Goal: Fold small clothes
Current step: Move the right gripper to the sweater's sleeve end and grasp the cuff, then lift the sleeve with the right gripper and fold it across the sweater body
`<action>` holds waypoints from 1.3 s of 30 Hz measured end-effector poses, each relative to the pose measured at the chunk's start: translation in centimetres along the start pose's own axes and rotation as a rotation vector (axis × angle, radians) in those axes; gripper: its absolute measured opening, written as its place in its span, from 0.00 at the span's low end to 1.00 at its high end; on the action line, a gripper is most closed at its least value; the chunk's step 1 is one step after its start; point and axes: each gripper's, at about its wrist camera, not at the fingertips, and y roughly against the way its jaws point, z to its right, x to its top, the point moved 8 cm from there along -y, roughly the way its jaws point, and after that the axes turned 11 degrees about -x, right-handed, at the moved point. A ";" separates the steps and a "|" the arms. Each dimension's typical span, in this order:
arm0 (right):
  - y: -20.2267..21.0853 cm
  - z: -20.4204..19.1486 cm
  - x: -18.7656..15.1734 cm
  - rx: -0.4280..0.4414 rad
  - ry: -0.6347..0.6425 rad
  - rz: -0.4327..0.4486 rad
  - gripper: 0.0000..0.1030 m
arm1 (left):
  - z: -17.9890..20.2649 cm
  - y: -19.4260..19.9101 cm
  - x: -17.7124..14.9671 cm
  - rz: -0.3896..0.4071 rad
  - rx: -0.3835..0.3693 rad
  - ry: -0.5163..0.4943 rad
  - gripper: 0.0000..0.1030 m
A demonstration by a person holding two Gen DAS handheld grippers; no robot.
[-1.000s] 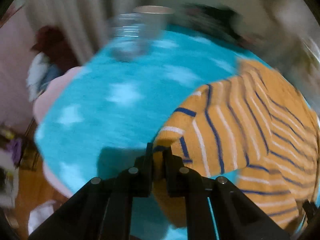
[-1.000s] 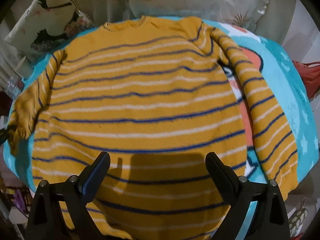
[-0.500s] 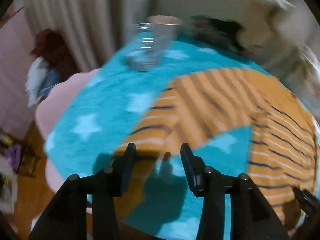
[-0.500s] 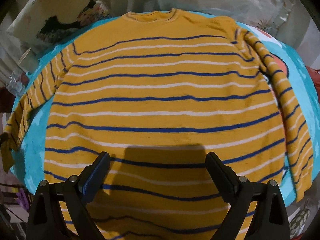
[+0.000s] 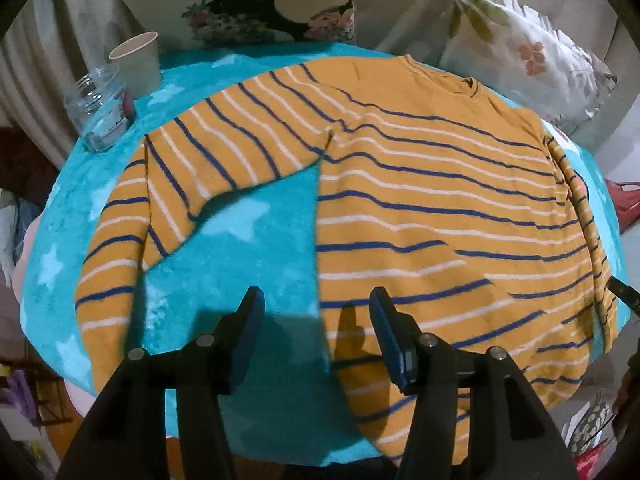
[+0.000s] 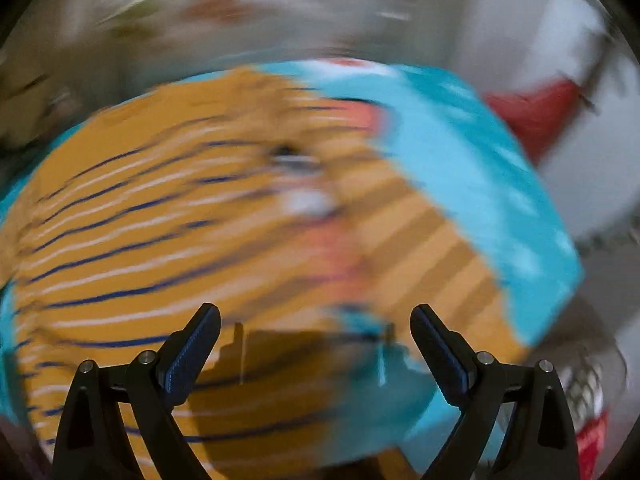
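Observation:
An orange sweater (image 5: 440, 208) with blue and white stripes lies flat, front up, on a turquoise star blanket (image 5: 248, 264). Its left sleeve (image 5: 160, 200) is spread out to the left and bends down toward the front edge. My left gripper (image 5: 316, 312) is open and empty, hovering above the blanket beside the sweater's left hem. My right gripper (image 6: 316, 332) is open and empty above the sweater's right side (image 6: 160, 248); that view is heavily blurred, and the right sleeve (image 6: 432, 264) shows only as a smeared band.
A glass jar (image 5: 100, 112) and a paper cup (image 5: 138, 62) stand at the blanket's back left corner. Patterned pillows (image 5: 520, 44) lie behind the sweater. A red object (image 6: 536, 116) sits off the blanket's right side.
My left gripper let go of the left sleeve, opened and drew back right; the sleeve now lies spread on the blanket. My right gripper swung right, staying open.

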 end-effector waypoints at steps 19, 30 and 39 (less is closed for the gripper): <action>-6.7 12.7 3.1 0.271 -0.116 -0.046 0.16 | 5.8 2.5 -1.8 0.111 0.097 0.217 0.55; -9.6 21.9 13.8 0.193 -0.233 -0.002 0.16 | 5.1 3.8 -1.7 0.170 0.125 0.282 0.57; 0.8 2.4 16.2 0.427 0.073 0.055 0.17 | 0.9 5.2 -1.8 0.189 0.123 0.310 0.57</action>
